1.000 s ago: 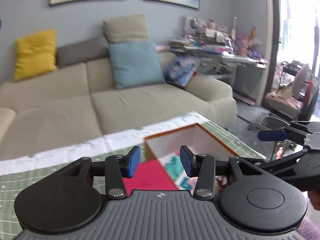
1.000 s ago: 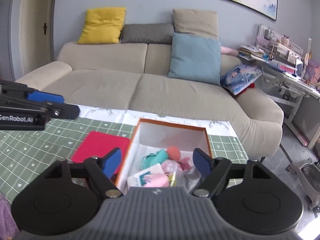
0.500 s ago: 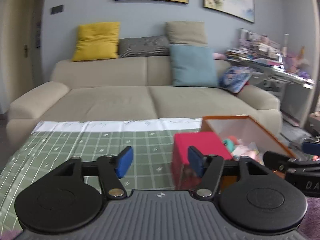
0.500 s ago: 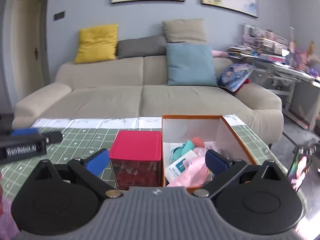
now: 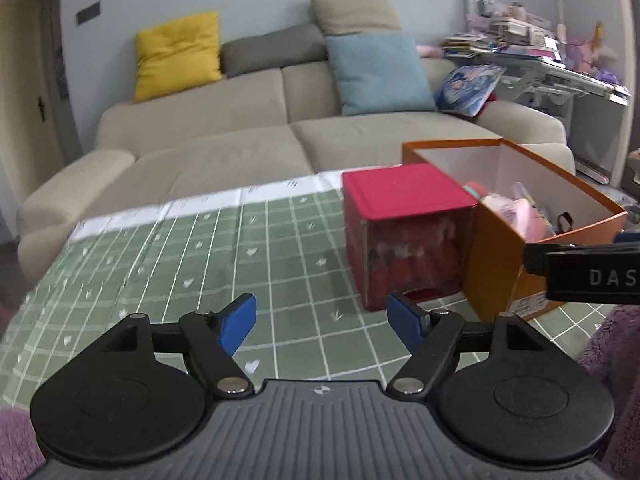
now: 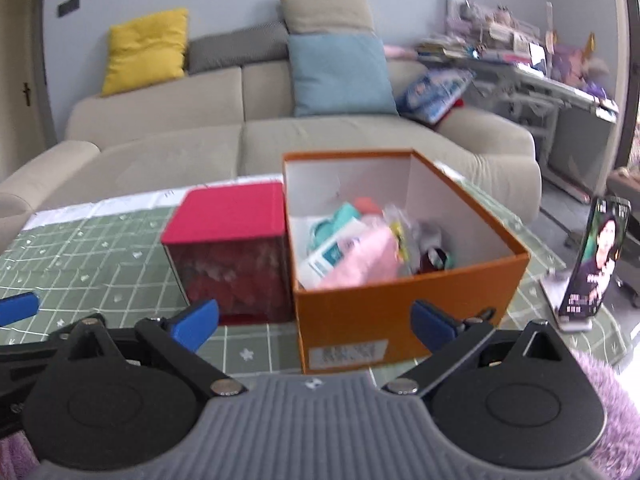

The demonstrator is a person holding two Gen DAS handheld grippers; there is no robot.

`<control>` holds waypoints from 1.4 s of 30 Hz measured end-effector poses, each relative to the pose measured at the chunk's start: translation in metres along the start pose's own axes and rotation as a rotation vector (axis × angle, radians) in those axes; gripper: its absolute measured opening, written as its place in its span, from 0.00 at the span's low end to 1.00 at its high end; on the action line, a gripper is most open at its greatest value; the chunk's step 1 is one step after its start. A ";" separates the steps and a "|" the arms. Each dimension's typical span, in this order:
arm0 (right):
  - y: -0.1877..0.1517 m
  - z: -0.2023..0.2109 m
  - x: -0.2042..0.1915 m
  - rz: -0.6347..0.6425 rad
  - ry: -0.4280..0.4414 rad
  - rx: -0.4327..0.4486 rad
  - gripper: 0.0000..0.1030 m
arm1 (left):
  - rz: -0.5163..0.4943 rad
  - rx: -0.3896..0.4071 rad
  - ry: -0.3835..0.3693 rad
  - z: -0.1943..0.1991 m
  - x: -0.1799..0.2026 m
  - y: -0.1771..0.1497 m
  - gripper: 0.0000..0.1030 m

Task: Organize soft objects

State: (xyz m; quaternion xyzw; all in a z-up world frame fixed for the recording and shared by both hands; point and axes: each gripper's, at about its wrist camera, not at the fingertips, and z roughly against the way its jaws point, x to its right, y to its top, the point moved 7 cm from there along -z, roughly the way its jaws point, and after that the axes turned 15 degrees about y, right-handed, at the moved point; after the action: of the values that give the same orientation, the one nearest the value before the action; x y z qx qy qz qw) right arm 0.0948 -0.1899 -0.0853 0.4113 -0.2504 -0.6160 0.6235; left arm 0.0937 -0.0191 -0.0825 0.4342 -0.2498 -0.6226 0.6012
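Note:
An open orange box (image 6: 400, 304) stands on the green checked tablecloth (image 5: 200, 272) with several soft items inside, among them a pink one (image 6: 360, 260) and a teal one (image 6: 340, 220). It also shows in the left wrist view (image 5: 500, 264). A red-lidded clear box (image 6: 232, 248) stands against its left side, also seen in the left wrist view (image 5: 404, 232). My left gripper (image 5: 322, 322) is open and empty, low over the cloth, left of the red box. My right gripper (image 6: 316, 322) is open and empty, in front of the orange box.
A beige sofa (image 5: 240, 148) with yellow, grey, tan and blue cushions lies behind the table. A phone on a stand (image 6: 592, 268) stands at the table's right edge. A cluttered desk (image 5: 540, 60) is at the far right. Purple fuzzy fabric (image 5: 612, 352) lies near the front.
Both grippers have drawn back and lower from the boxes. The left view has swung left, so the red box now sits to its right. Both stayed open.

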 end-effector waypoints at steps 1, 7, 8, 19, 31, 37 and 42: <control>-0.003 0.001 -0.001 -0.002 -0.002 -0.002 0.97 | 0.013 -0.015 0.000 -0.001 -0.003 -0.002 0.85; -0.004 0.003 -0.008 0.045 0.001 0.016 0.97 | 0.052 -0.051 0.001 -0.005 -0.013 -0.007 0.85; -0.004 0.003 -0.009 0.048 0.002 0.015 0.97 | 0.055 -0.054 0.001 -0.004 -0.014 -0.007 0.85; -0.003 0.003 -0.009 0.051 -0.003 0.013 0.97 | 0.058 -0.066 0.007 -0.005 -0.016 -0.009 0.85; -0.005 0.000 -0.010 0.053 -0.005 0.008 0.97 | 0.060 -0.065 0.007 -0.004 -0.017 -0.008 0.85; -0.006 0.000 -0.011 0.056 -0.005 0.003 0.97 | 0.065 -0.063 0.006 -0.003 -0.017 -0.007 0.85; -0.006 0.000 -0.011 0.061 -0.006 0.003 0.97 | 0.066 -0.063 0.006 -0.003 -0.017 -0.007 0.85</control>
State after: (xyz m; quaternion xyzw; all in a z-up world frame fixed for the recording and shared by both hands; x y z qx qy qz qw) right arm 0.0902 -0.1786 -0.0881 0.4023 -0.2657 -0.5977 0.6406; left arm 0.0907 -0.0007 -0.0857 0.4085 -0.2424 -0.6086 0.6356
